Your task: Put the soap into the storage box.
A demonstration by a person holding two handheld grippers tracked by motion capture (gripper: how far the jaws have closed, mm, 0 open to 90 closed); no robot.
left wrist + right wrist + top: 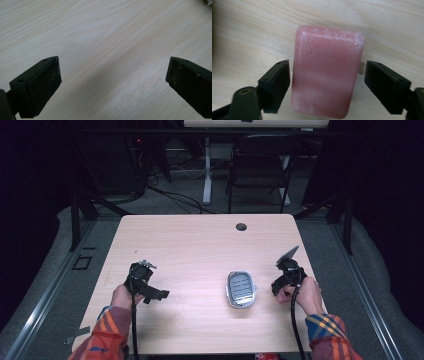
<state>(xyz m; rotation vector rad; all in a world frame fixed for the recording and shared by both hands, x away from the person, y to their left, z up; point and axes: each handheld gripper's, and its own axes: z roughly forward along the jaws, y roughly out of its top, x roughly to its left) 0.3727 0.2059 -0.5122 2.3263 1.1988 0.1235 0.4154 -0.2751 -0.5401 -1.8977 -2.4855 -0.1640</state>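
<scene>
Right gripper view is showing the right gripper (325, 82) straddling a pink soap bar (325, 72) lying flat on the tabletop (249, 30), jaws just beside its long sides but not pressing, likely lining up a grasp. At nine o'clock of the soap dish (241, 289), the left gripper (113, 80) is waiting wide open. Dark room, chair (260, 165) at twelve o'clock.

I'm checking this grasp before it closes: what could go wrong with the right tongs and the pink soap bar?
1. The pink soap bar lies between the right tongs, but with a gap at one pad; a lopsided close could push it sideways.
2. Its surface looks smooth and powdery, so it may slip out.
3. The grey soap dish lies near the right hand; a skidding bar might knock it.
</scene>
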